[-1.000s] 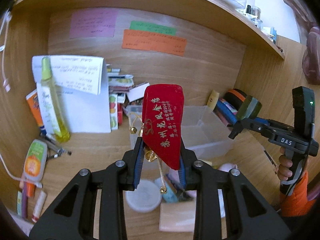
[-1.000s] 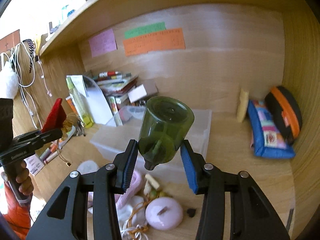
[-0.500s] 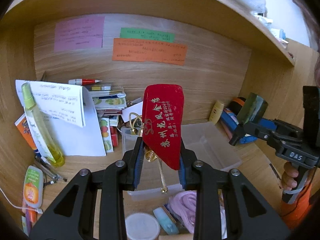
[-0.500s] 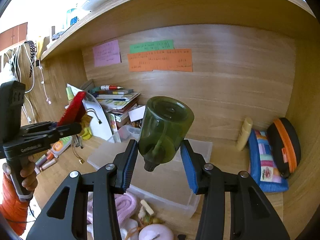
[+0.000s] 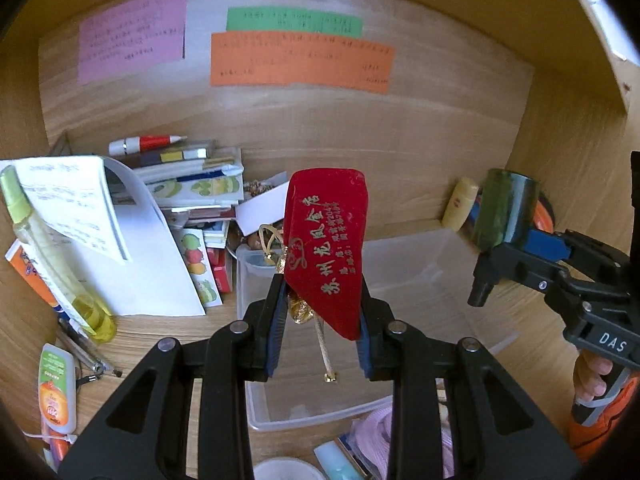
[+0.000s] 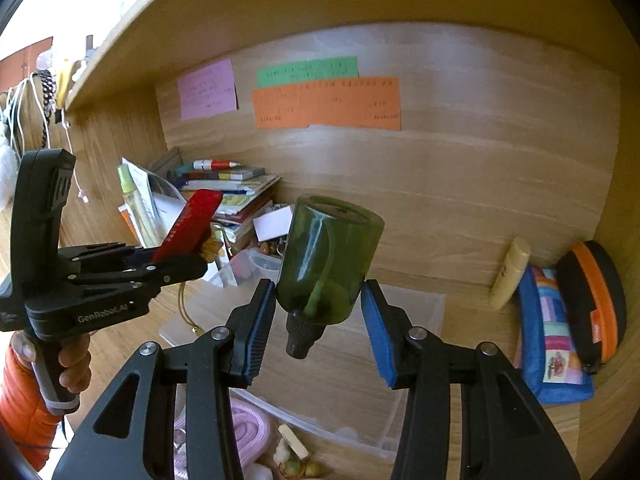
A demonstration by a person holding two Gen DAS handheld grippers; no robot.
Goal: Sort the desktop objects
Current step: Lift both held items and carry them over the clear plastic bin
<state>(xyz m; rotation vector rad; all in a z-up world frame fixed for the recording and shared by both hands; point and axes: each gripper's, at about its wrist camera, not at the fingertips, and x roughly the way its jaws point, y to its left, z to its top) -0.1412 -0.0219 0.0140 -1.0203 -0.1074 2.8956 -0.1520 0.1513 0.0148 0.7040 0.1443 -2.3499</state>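
Observation:
My left gripper (image 5: 320,292) is shut on a red fabric pouch (image 5: 326,248) with gold characters; a gold cord with small bells (image 5: 326,356) hangs from it. The pouch stands above the near left part of a clear plastic box (image 5: 420,276). My right gripper (image 6: 319,286) is shut on a dark green bottle (image 6: 328,256), held with its black cap toward the camera, over the same clear box (image 6: 404,312). In the left wrist view the right gripper (image 5: 516,248) and green bottle (image 5: 504,208) are at the right. The right wrist view shows the left gripper (image 6: 188,252) and red pouch (image 6: 192,220) at the left.
A stack of books (image 5: 192,192), white papers (image 5: 132,264) and a yellow spray bottle (image 5: 60,256) crowd the left. A cream tube (image 6: 510,272), blue pencil case (image 6: 548,336) and black-orange case (image 6: 592,292) lie at the right. Pink cord (image 6: 240,420) lies in front. The wooden back wall holds coloured notes (image 5: 300,60).
Both grippers have moved forward toward the back wall and now hang over the clear box. The pouch and the bottle stay gripped as before.

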